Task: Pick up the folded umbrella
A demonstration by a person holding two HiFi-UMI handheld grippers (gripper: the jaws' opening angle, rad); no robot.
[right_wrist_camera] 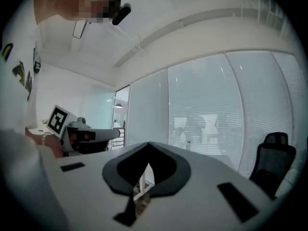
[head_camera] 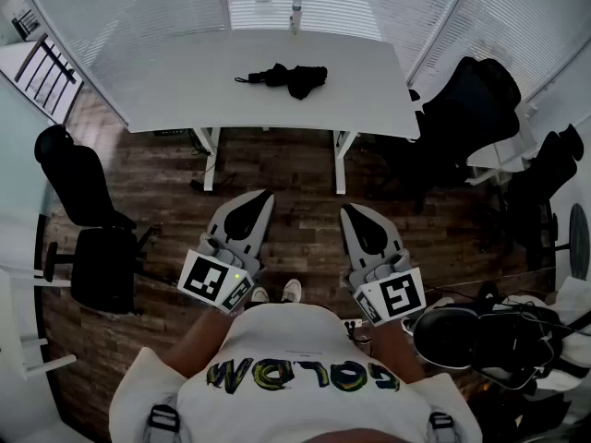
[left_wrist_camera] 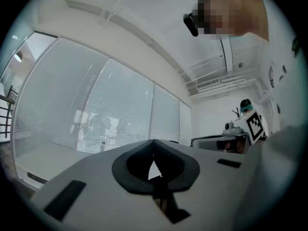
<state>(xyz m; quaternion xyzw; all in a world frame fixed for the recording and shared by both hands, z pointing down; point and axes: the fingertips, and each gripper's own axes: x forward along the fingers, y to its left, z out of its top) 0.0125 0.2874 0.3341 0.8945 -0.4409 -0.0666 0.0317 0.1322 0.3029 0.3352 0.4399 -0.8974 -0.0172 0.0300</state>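
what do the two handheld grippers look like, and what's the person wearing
The left gripper and right gripper both have pale grey, wedge-shaped jaws tapering to a point, each with a black teardrop-shaped inset. Each carries a cube with black-and-white square markers. A small green light shows beside the left one. The person wears a white shirt with dark and yellow lettering.

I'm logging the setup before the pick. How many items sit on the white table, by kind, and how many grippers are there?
Folded umbrella: 1
Small upright bottle: 1
Grippers: 2, the left gripper and the right gripper, both short of the table
Total: 4
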